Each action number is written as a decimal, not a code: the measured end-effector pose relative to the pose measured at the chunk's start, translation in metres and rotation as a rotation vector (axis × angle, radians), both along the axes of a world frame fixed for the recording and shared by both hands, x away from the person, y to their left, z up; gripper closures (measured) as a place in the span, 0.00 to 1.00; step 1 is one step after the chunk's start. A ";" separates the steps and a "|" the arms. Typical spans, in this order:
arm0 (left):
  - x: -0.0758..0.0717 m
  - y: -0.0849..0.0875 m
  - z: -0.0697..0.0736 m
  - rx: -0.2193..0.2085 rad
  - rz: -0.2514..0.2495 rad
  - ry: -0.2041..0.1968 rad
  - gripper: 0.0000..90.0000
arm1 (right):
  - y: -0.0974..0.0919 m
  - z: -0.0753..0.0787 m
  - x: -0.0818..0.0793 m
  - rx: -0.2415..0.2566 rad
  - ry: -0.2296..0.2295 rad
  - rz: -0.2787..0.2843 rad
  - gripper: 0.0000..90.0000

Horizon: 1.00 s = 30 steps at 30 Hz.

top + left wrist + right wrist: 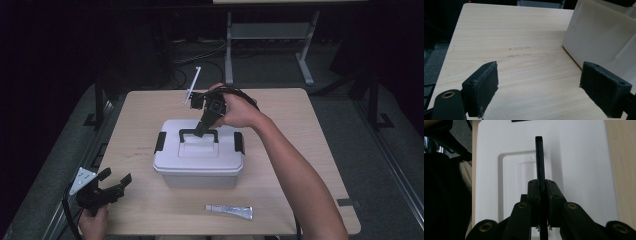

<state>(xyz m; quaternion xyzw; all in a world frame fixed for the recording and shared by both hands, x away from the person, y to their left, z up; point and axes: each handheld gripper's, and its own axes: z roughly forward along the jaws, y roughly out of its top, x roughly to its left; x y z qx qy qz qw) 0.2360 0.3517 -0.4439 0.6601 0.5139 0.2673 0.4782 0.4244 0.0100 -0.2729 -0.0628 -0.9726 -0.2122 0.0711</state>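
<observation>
Black handle (198,132) of the white lidded box (198,167), mid-table, sits clamped between our right gripper's (204,129) jaws, raised upright above the lid. Our left gripper (116,181) rests near the table's (300,130) front left corner, jaws spread wide with nothing between them. Near the front edge lies a small tube (229,211), apart from the box.

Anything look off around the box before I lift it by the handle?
Nothing stands out. The white box sits square, side latches down; the right gripper is clamped on its black handle. A tube lies loose in front.
</observation>
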 end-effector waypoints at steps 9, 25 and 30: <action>0.000 0.001 0.000 0.005 0.001 -0.001 0.16 | 0.000 0.009 -0.001 0.022 -0.005 -0.007 0.93; -0.002 0.000 0.001 0.010 0.003 -0.007 0.16 | -0.017 0.028 -0.008 0.048 -0.031 -0.031 0.93; -0.001 -0.001 0.001 0.011 0.002 -0.005 0.16 | -0.029 0.035 -0.014 0.054 -0.041 -0.047 0.93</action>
